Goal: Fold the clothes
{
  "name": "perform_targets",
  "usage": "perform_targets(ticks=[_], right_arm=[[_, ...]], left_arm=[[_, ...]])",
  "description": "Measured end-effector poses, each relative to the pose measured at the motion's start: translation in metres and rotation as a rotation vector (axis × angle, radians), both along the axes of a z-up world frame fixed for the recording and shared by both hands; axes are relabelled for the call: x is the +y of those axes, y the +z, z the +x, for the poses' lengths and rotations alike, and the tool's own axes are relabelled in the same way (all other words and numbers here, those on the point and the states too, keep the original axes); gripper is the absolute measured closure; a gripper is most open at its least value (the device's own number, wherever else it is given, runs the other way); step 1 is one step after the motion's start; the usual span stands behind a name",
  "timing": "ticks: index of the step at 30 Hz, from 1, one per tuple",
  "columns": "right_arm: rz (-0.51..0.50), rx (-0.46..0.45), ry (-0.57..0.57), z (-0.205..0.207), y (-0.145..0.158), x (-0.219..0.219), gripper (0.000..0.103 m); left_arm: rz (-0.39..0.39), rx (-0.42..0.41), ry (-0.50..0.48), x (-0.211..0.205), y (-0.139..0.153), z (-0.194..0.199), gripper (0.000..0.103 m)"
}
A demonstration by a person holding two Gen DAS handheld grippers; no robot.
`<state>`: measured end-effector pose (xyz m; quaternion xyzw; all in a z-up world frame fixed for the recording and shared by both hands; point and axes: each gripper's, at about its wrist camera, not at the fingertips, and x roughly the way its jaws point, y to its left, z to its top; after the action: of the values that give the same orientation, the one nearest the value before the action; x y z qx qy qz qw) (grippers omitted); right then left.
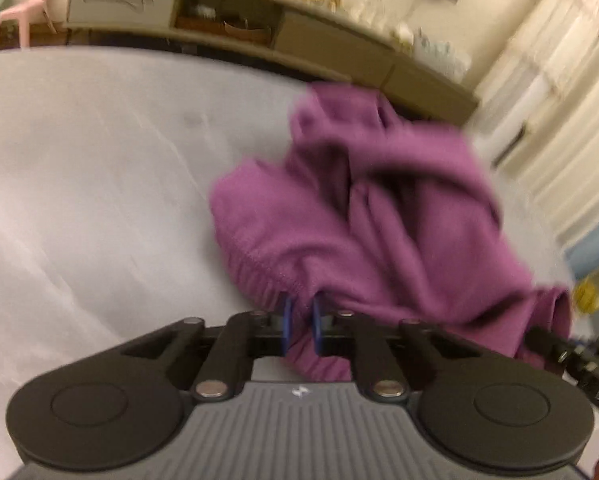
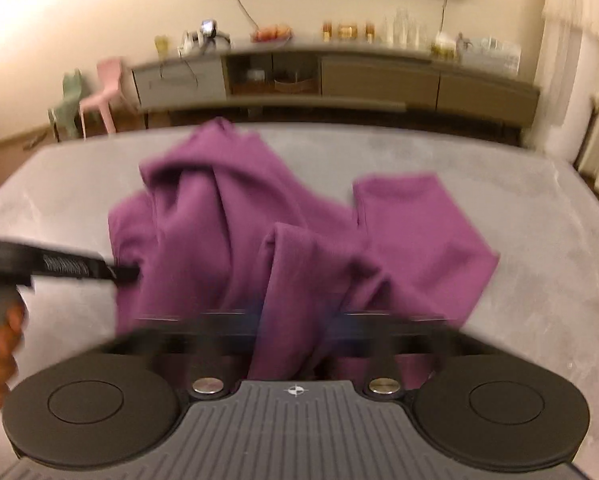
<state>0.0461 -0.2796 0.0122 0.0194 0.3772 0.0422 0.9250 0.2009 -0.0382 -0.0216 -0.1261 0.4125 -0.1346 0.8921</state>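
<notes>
A crumpled purple garment [image 1: 379, 208] with an elastic waistband lies bunched on the grey table [image 1: 79, 184]. My left gripper [image 1: 299, 322] is shut on the waistband; purple cloth sits between its blue pads [image 1: 286, 320]. In the right wrist view the same purple garment [image 2: 267, 232] hangs in folds, one flat leg lying to the right. My right gripper [image 2: 295, 320] is blurred and pinches a fold of it. The left gripper [image 2: 129, 270] also shows at the left edge there, gripping the cloth's side. The right gripper's body [image 1: 555, 346] shows in the left view by the cloth's right corner.
A long low sideboard [image 2: 339, 76] with jars and bottles stands beyond the table's far edge. A pink chair [image 2: 107, 88] and a green one [image 2: 67, 100] stand at the far left. Curtains [image 1: 559, 100] hang on the right. The table [image 2: 539, 240] shows grey around the garment.
</notes>
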Motion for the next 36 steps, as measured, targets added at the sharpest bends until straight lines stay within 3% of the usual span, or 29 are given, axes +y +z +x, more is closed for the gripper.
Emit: perform_targets(ticks=[2, 7, 10, 13, 15, 18, 20, 21, 23, 24, 25, 27, 30, 33, 34, 36], right_arm=[[0.01, -0.054, -0.019, -0.006, 0.011, -0.007, 0.098], [0.242, -0.185, -0.125, -0.033, 0.046, -0.064, 0.099], [0.236, -0.178, -0.28, -0.036, 0.04, -0.098, 0.099], [0.102, -0.171, -0.431, -0.034, 0.03, -0.112, 0.098], [0.026, -0.17, -0.489, -0.032, 0.025, -0.114, 0.098], [0.124, -0.214, -0.474, -0.035, 0.023, -0.112, 0.096], [0.188, -0.237, -0.445, -0.039, 0.022, -0.108, 0.096], [0.182, -0.229, -0.42, -0.038, 0.021, -0.101, 0.092], [0.171, -0.213, -0.369, -0.035, 0.019, -0.088, 0.06], [0.166, -0.205, -0.343, -0.033, 0.019, -0.081, 0.031], [0.16, -0.198, -0.318, -0.031, 0.018, -0.075, 0.018], [0.149, -0.182, -0.267, -0.028, 0.016, -0.061, 0.017], [0.136, -0.162, -0.206, -0.024, 0.014, -0.045, 0.017], [0.166, -0.138, -0.286, -0.027, 0.01, -0.063, 0.02], [0.175, -0.115, -0.302, -0.027, 0.006, -0.071, 0.021], [0.186, -0.068, -0.315, -0.023, -0.004, -0.079, 0.021]], left_arm=[[-0.017, -0.112, 0.041, 0.035, 0.041, -0.008, 0.095], [0.015, -0.267, 0.225, 0.13, 0.111, -0.018, 0.095], [0.155, -0.184, 0.349, 0.171, 0.088, -0.01, 0.094], [0.215, -0.075, 0.366, 0.193, 0.046, -0.013, 0.09], [0.168, -0.027, 0.392, 0.211, 0.021, -0.023, 0.085], [0.038, 0.023, 0.43, 0.241, 0.02, -0.04, 0.075], [-0.007, -0.038, 0.43, 0.251, 0.042, -0.047, 0.046], [0.01, -0.079, 0.435, 0.252, 0.054, -0.049, 0.041], [0.02, -0.108, 0.426, 0.25, 0.064, -0.044, 0.033], [0.008, -0.104, 0.408, 0.247, 0.065, -0.038, 0.032], [-0.009, -0.092, 0.386, 0.245, 0.062, -0.028, 0.032], [-0.008, -0.061, 0.347, 0.242, 0.059, -0.009, 0.028], [0.068, -0.032, 0.301, 0.232, 0.042, 0.016, 0.024], [0.185, -0.011, 0.283, 0.219, 0.011, 0.034, 0.025], [0.213, -0.01, 0.28, 0.216, 0.0, 0.039, 0.032], [0.226, 0.001, 0.254, 0.216, -0.012, 0.042, 0.066]])
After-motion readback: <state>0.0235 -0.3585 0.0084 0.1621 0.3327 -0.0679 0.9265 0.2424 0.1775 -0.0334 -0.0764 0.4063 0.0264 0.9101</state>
